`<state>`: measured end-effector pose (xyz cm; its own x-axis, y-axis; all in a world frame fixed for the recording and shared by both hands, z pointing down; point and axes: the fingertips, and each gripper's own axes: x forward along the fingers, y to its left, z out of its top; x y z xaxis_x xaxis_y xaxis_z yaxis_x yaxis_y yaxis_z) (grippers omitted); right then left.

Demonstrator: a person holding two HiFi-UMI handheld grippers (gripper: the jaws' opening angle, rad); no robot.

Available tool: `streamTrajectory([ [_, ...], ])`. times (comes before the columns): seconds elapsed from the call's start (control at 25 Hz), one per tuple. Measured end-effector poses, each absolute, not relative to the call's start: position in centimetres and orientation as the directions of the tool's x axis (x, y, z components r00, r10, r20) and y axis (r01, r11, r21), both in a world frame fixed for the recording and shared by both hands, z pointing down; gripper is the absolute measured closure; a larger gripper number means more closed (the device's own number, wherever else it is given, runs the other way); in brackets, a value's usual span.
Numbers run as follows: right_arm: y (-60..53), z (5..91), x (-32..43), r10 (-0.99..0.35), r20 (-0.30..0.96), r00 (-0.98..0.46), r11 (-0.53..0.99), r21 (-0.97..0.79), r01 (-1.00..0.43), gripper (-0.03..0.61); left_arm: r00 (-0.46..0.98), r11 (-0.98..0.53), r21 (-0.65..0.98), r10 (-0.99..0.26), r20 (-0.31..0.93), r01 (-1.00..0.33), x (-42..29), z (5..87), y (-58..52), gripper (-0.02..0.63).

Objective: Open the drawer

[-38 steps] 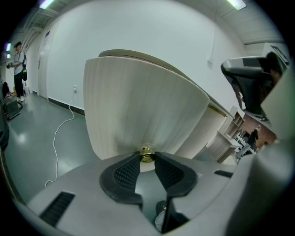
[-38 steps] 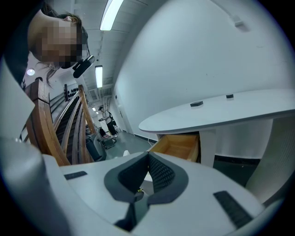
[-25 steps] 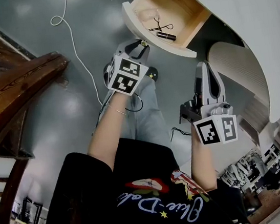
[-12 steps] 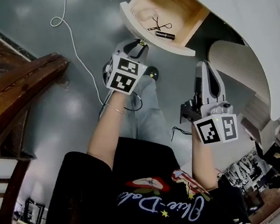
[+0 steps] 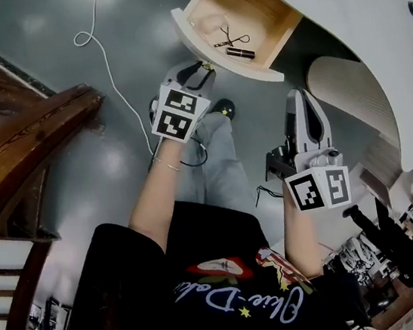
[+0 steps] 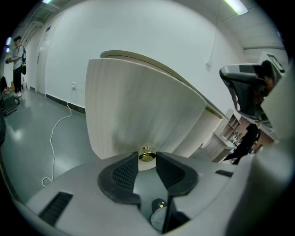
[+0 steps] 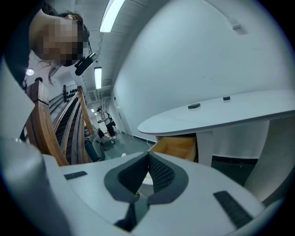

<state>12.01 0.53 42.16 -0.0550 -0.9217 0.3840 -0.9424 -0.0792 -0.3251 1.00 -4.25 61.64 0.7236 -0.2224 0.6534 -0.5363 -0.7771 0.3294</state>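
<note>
The wooden drawer (image 5: 222,60) stands pulled out from under the white desk (image 5: 353,18). A metal curler and a small dark tube lie inside it. My left gripper (image 5: 198,68) sits at the drawer's curved pale front (image 6: 138,106). The gold knob (image 6: 146,155) lies between its jaw tips, which have just been opening, and the pads stand clear of it. My left gripper (image 6: 147,161) is open. Lower right, my right gripper (image 5: 302,98) hangs apart from the drawer with its jaws closed together and nothing between them. The right gripper view has the open drawer (image 7: 177,146) beyond my right gripper (image 7: 148,160).
A white cable (image 5: 113,67) trails over the grey floor. A wooden stair rail (image 5: 21,148) runs along the left. A ribbed curved cabinet (image 5: 349,94) stands below the desk on the right. The person's leg and shoe (image 5: 223,108) are under the drawer.
Both grippers hold their places by the open drawer. The head view has drifted a little, so the drawer sits slightly higher and further left in the picture.
</note>
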Motion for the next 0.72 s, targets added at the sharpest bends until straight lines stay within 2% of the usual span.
streamTrajectory([
  [0.32,0.6,41.1,12.4,-0.926,0.376,-0.037,-0.095,-0.327,-0.940,0.578,0.753,-0.774,0.341,-0.251,0.608,-0.533,-0.4,58.7,-4.9,0.503],
  [0.48,0.7,40.1,12.7,-0.931,0.364,-0.030,-0.097,-0.324,-0.941,0.578,0.763,-0.783,0.314,-0.291,0.577,-0.536,-0.8,56.1,-5.5,0.583],
  [0.72,1.1,38.2,13.3,-0.938,0.346,0.000,-0.116,-0.315,-0.942,0.578,0.791,-0.822,0.282,-0.289,0.540,-0.494,-0.5,52.0,-5.4,0.609],
])
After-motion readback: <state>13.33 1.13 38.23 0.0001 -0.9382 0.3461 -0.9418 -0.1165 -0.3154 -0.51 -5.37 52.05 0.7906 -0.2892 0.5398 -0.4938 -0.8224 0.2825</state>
